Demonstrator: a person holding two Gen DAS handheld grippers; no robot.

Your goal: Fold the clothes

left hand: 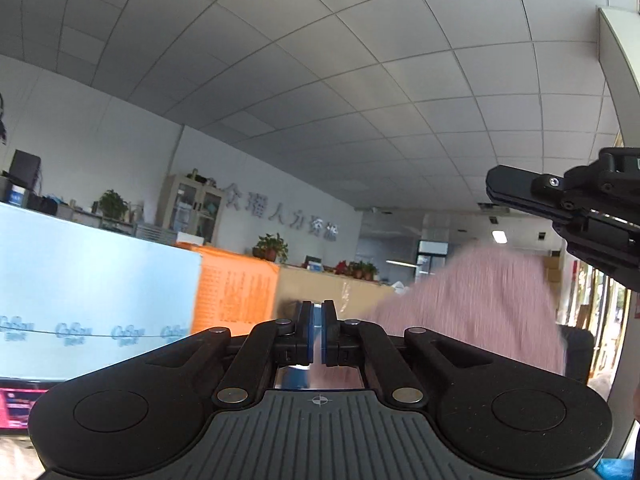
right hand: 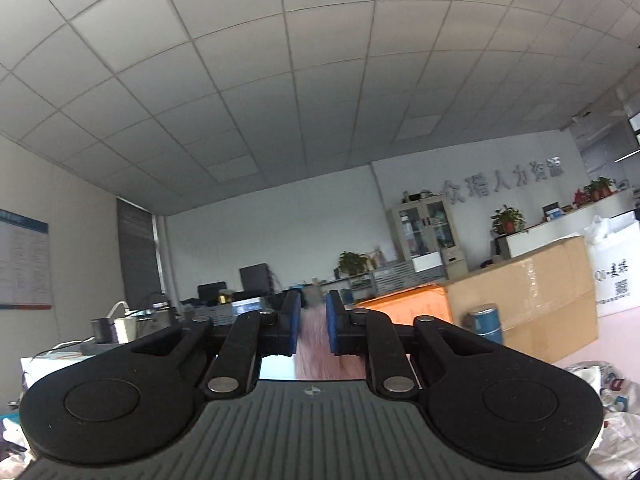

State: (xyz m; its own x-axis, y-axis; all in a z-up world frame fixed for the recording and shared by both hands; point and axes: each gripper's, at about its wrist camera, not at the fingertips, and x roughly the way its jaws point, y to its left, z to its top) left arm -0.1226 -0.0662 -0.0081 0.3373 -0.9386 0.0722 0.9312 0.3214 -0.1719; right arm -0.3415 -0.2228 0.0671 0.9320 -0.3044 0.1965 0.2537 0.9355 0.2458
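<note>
A pink fuzzy garment (left hand: 480, 304) is lifted in the air and blurred, filling the right of the left wrist view. My left gripper (left hand: 318, 332) has its blue pads almost together, with pink cloth showing just behind and under them, so it looks shut on an edge of the garment. My right gripper (left hand: 496, 190) reaches in from the upper right, above the cloth. In the right wrist view a strip of the pink garment (right hand: 314, 340) runs between the blue pads of my right gripper (right hand: 313, 320), which is shut on it. Both grippers are tilted up toward the room and ceiling.
Ahead stand a large cardboard box (right hand: 532, 288), an orange box (left hand: 236, 288) and a pale blue board (left hand: 92, 292). A blue canister (right hand: 486, 322) sits by the cardboard box. White bags (right hand: 612, 268) lie at the right. Potted plants and a glass cabinet (right hand: 428, 232) line the far wall.
</note>
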